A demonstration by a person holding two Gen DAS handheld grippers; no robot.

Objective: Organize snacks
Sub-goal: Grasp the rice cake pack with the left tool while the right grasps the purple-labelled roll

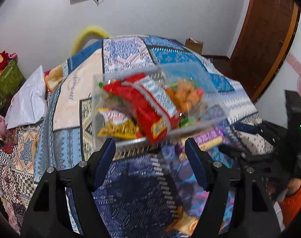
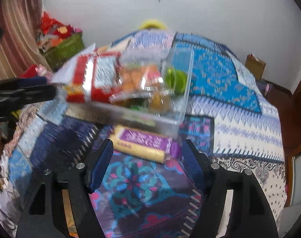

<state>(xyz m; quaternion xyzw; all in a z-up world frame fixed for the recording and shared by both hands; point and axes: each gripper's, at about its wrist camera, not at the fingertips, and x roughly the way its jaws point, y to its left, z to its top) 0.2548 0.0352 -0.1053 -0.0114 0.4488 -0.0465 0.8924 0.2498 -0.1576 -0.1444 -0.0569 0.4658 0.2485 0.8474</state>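
A clear plastic box (image 1: pixel 208 117) sits on the patterned bedspread, holding several snack packs: a red packet (image 1: pixel 150 107), a yellow noodle pack (image 1: pixel 118 129) and an orange snack bag (image 1: pixel 186 95). The box (image 2: pixel 182 91) also shows in the right wrist view, with the red packet (image 2: pixel 95 75) sticking out over its left side. A purple and yellow snack pack (image 2: pixel 142 144) lies on the bed just in front of the box, between the right fingertips. My left gripper (image 1: pixel 150 148) is open and empty just before the box. My right gripper (image 2: pixel 148 150) is open, with nothing clamped.
The bed (image 1: pixel 130 188) is covered with a blue patchwork spread. A white pillow (image 1: pixel 27 103) lies at its left. A green box (image 2: pixel 65 49) with red items stands by the wall. A cardboard box (image 2: pixel 255 65) and a wooden door (image 1: pixel 269 35) are at right.
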